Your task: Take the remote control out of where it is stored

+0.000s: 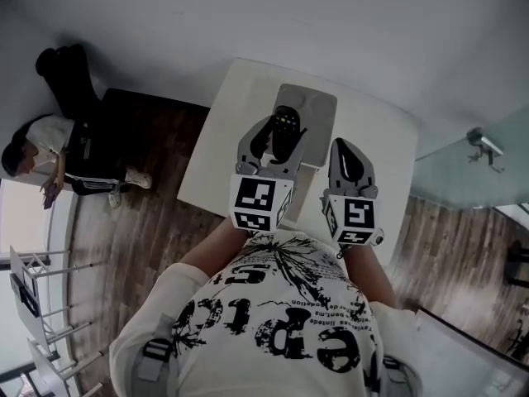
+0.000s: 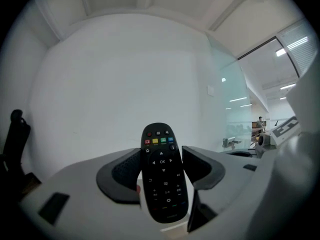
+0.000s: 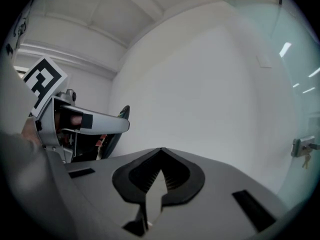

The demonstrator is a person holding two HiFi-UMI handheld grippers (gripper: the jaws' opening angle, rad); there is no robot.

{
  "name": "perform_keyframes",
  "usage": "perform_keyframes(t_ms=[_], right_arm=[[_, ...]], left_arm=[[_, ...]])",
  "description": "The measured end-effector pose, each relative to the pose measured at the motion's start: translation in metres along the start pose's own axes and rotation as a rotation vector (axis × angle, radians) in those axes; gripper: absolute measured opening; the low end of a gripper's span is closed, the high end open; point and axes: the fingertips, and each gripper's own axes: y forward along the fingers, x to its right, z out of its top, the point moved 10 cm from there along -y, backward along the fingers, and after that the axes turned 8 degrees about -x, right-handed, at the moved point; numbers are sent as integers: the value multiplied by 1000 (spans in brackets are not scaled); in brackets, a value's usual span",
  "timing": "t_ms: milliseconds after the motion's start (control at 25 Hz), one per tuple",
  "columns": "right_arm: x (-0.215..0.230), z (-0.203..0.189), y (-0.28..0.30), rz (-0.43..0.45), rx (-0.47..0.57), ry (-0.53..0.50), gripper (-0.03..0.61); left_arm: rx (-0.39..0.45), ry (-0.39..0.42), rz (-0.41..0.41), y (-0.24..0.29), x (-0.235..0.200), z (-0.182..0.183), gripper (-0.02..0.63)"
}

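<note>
My left gripper (image 1: 277,139) is shut on a black remote control (image 1: 286,126), which it holds by its long sides above the white table (image 1: 227,131). In the left gripper view the remote control (image 2: 162,179) stands upright between the jaws, buttons facing the camera, with its coloured keys near the top, and the left gripper (image 2: 161,176) presses both its sides. My right gripper (image 1: 348,162) hovers beside it to the right, shut on nothing. In the right gripper view the right gripper (image 3: 160,155) has its tips touching. The left gripper (image 3: 87,123) shows at the left there.
An open light-grey box (image 1: 321,106) lies on the table under the remote. A person (image 1: 50,151) crouches on the wooden floor at the left, near a black chair (image 1: 70,73). A glass partition (image 1: 471,164) stands at the right, and a white rack (image 1: 33,304) at the lower left.
</note>
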Motion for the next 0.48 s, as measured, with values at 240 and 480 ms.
perform_keyframes(t_ms=[240,480], right_arm=[[9,12,-7,-16,73,62,-6],[18,9,-9,-7,69,90,-6]], left_arm=[[94,54,-26,4,7,12,267],[105,116,-21,7,12,11,265]])
